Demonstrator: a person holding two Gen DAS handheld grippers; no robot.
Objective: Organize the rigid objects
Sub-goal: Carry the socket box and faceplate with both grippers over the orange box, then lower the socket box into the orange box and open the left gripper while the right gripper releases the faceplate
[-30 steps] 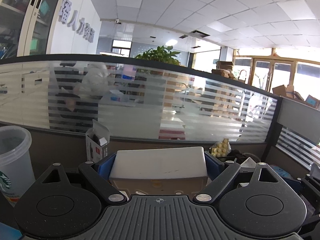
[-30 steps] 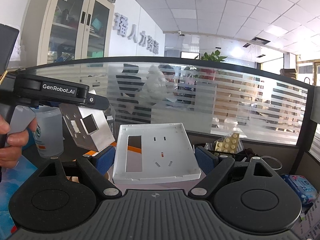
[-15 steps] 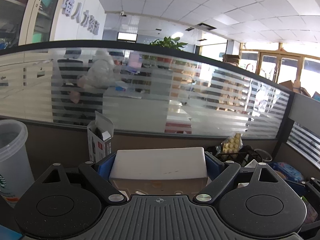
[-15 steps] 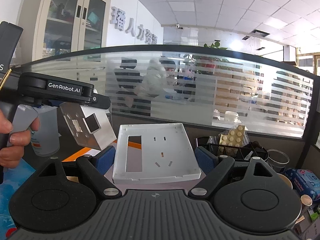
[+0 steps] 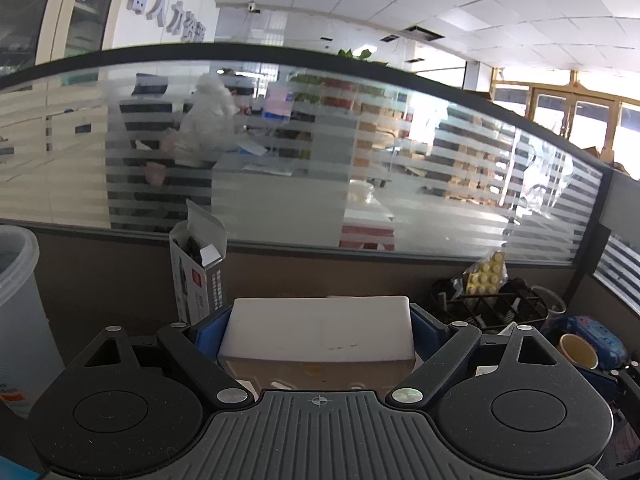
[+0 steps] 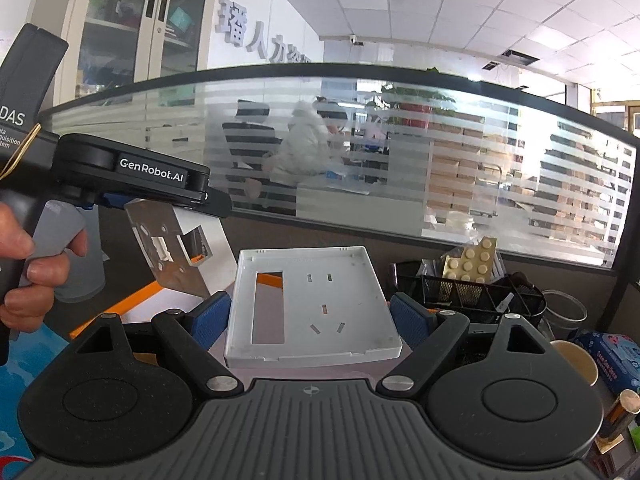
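Note:
My left gripper (image 5: 318,322) is shut on a white rectangular box (image 5: 320,340), its blue pads pressing the two short ends. The right wrist view shows that same box (image 6: 172,248) from the side, with cut-outs in its walls, under the left gripper (image 6: 180,208), whose handle a hand (image 6: 28,272) grips. A flat white socket faceplate (image 6: 312,304) with a rectangular window and small slots sits tilted in my right gripper (image 6: 312,320), which is shut on its side edges. Both pieces hang above the desk.
A frosted glass partition (image 5: 320,160) closes off the desk's far side. A clear plastic cup (image 5: 16,312) and an open small carton (image 5: 198,264) stand at the left. At the right are a black mesh organiser (image 6: 460,292), a yellow pill blister (image 6: 472,264), a paper cup (image 6: 572,360) and a blue wipes pack (image 6: 612,356).
Both grippers have sunk a little and tipped downward, so the partition sits higher in view and more desk clutter shows at the right. Each still holds its piece.

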